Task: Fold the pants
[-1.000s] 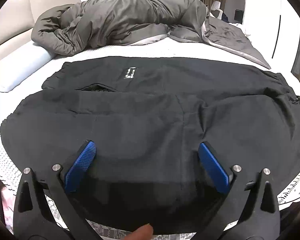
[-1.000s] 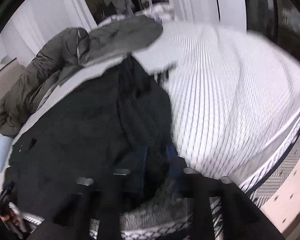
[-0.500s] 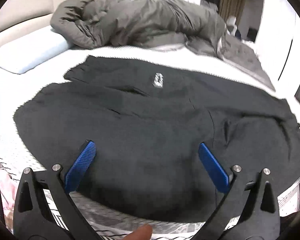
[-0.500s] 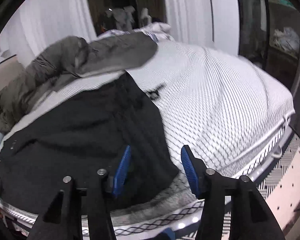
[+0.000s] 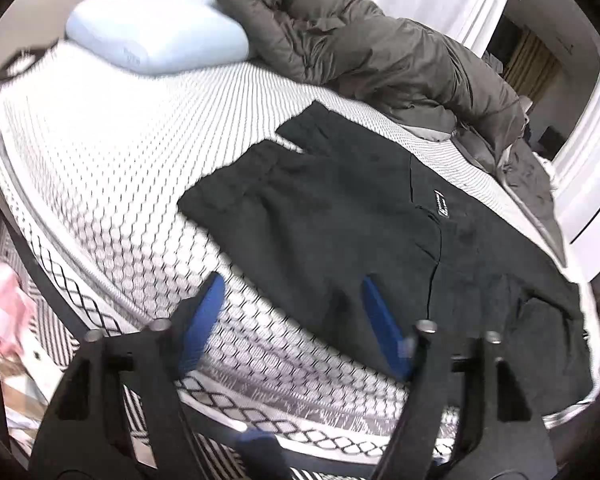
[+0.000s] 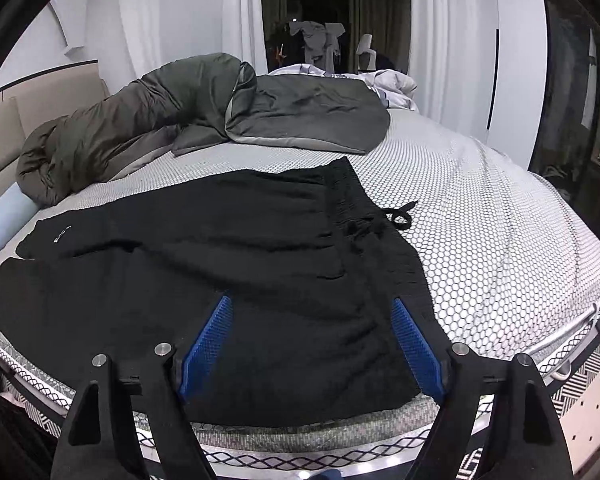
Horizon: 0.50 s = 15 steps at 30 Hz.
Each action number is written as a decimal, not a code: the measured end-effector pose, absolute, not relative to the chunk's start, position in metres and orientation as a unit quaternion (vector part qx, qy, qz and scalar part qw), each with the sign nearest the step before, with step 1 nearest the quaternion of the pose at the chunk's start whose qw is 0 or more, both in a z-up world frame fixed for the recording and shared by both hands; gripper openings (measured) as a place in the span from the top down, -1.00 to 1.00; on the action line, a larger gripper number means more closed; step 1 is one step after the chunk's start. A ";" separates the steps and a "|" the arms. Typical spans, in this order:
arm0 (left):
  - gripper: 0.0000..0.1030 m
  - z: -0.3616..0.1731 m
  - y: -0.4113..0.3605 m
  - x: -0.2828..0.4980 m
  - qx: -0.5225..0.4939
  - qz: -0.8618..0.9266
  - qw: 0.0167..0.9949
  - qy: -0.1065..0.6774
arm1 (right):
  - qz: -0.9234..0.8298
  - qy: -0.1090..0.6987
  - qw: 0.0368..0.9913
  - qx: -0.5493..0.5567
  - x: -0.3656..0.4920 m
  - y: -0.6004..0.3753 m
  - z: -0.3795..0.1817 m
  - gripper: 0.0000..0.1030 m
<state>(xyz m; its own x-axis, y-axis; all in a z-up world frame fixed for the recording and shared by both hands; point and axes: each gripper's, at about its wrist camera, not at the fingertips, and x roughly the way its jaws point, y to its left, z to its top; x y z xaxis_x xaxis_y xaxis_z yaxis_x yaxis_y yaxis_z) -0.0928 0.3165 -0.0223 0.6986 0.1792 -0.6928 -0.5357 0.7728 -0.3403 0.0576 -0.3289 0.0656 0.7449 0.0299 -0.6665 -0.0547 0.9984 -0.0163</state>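
Black pants lie spread flat on the white honeycomb mattress, with a small white label on them. My left gripper hovers at the near edge by the leg ends. Its jaws are closing, one pad over bare mattress and one over cloth, and nothing is pinched. In the right wrist view the pants show their elastic waistband and drawstring at the right. My right gripper stands above the waist corner. Its jaws are opening over the cloth without gripping it.
A grey-green duvet is bunched along the far side of the bed. A pale blue pillow lies by the headboard. The mattress edge drops to a patterned floor. Something pink lies on the floor at the left.
My right gripper has let go of the waist cloth, opened wide and drawn back. My left gripper has swung along the bed toward the leg ends, and its jaws have narrowed.
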 end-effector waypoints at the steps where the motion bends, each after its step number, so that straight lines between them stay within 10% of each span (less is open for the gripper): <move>1: -0.17 -0.026 0.321 -0.092 -0.278 0.193 0.879 0.337 | 0.023 0.358 0.933 -0.016 0.060 -0.328 0.064 -0.62; 6: 0.04 -0.036 0.344 -0.068 -0.295 0.195 0.872 0.337 | 0.032 0.360 0.932 -0.007 0.066 -0.325 0.056 -0.62; 9: 0.93 -0.038 0.365 -0.057 -0.313 0.219 0.867 0.320 | 0.035 0.362 0.931 -0.013 0.067 -0.318 0.056 -0.62; 15: 0.95 -0.026 0.355 -0.089 -0.267 0.253 0.885 0.286 | 0.039 0.353 0.935 -0.017 0.066 -0.311 0.061 -0.62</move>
<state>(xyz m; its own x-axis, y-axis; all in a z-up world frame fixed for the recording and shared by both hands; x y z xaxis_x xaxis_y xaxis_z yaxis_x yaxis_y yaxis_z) -0.0890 0.3546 -0.0257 0.7088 0.2945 -0.6410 -0.5997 0.7300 -0.3278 0.0658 -0.3115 0.0607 0.7480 0.0609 -0.6609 -0.0846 0.9964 -0.0039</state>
